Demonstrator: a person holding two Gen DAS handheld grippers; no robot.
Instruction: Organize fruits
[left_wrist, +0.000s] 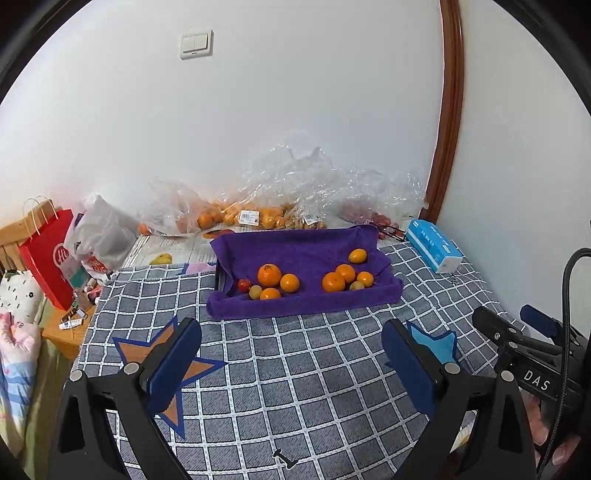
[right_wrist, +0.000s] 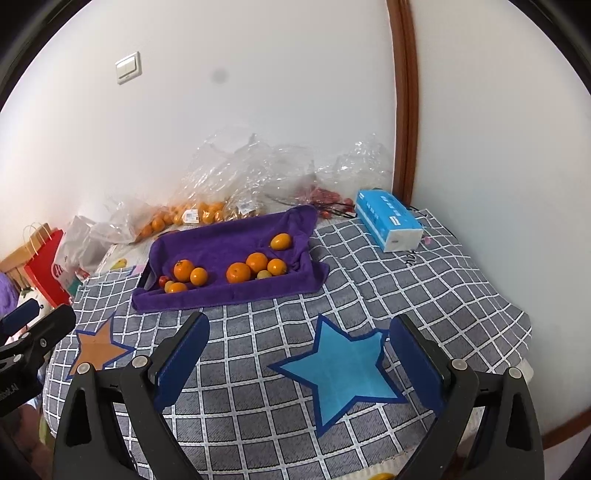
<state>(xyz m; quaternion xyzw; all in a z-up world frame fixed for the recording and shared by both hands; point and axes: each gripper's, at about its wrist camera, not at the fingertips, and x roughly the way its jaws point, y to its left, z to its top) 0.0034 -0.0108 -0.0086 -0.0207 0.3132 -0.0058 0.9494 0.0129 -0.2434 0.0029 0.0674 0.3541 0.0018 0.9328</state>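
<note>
Clear plastic bags (left_wrist: 280, 192) behind the towel-lined tray (left_wrist: 306, 295); both claws gape empty.

Home bedroom: quilted bedspread (left_wrist: 295, 369), light switch (left_wrist: 196, 44), shopping bags (left_wrist: 48, 254).

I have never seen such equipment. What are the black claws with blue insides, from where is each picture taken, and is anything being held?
They are two hand-held grippers, each with its own camera looking along its fingers. One picture comes from the left gripper, the other from the right gripper. Both are open and hold nothing. On the grey checked cloth lies a purple towel-lined tray with orange and small yellow fruits. A blue tissue pack lies beside it.
</note>
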